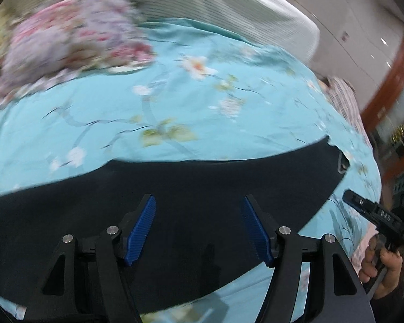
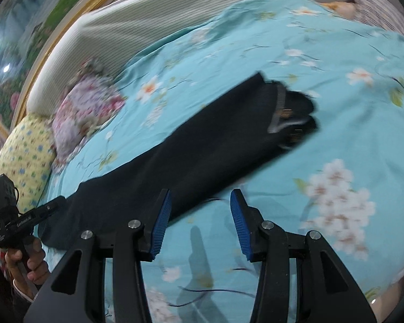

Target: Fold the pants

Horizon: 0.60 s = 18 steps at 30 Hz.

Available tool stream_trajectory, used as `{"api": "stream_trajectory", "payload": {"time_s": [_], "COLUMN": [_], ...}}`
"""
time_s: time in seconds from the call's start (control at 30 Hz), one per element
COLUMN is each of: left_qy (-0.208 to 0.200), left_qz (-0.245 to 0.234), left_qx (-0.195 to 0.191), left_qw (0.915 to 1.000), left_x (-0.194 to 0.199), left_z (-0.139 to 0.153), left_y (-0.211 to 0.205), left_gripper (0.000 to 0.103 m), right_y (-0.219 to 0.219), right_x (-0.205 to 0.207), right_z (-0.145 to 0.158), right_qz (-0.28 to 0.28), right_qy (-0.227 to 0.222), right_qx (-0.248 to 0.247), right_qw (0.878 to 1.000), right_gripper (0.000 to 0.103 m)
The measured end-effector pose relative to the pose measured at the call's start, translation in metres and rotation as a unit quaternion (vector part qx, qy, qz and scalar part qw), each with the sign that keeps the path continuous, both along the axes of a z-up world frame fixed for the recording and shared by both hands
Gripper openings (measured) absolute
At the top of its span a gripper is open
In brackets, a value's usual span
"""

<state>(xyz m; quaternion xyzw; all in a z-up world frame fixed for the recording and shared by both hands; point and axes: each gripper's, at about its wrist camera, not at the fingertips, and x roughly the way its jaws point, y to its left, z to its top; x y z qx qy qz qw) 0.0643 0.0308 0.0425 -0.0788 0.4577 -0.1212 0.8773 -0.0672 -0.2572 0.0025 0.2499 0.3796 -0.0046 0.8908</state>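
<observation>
Dark navy pants (image 1: pixel 175 188) lie flat in a long strip on a light blue floral bedspread (image 1: pixel 175 94). In the right wrist view the pants (image 2: pixel 188 148) run from lower left to their waistband (image 2: pixel 291 110) at upper right. My left gripper (image 1: pixel 199 228) is open and empty, held over the middle of the pants. My right gripper (image 2: pixel 200 223) is open and empty, above the bedspread (image 2: pixel 336 134) just beside the pants' near edge. The right gripper also shows in the left wrist view (image 1: pixel 347 197) off the pants' right end, and the left gripper in the right wrist view (image 2: pixel 59 202) at the leg end.
A purple floral pillow (image 1: pixel 75 35) and a yellow pillow (image 2: pixel 21 156) lie at the head of the bed by a striped white headboard (image 2: pixel 148 21). A gold-framed picture (image 2: pixel 48 27) hangs behind it. A wooden door (image 1: pixel 390 80) stands to the right.
</observation>
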Motion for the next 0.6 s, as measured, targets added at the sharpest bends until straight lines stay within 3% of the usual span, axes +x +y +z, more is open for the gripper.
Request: {"api": "stream_trajectory", "payload": {"time_s": [0.37,0.6], "left_qy": [0.011,0.041], "left_qz": [-0.132,-0.226], "left_qx": [0.001,0.000], "left_qw": [0.9912,0.9733], "left_x": [0.063,0.101], "left_z": [-0.004,-0.021], "left_y": [-0.101,-0.157], "left_gripper": [0.070,0.070], "right_y": [-0.061,-0.074], "right_x": [-0.004,0.008], "right_z": [-0.011,-0.020], "right_qz": [-0.095,-0.103], "right_qy": [-0.009,-0.011], "right_qx": [0.056,0.097], "right_qw": [0.994,0.990], "right_gripper": [0.047,0.047]}}
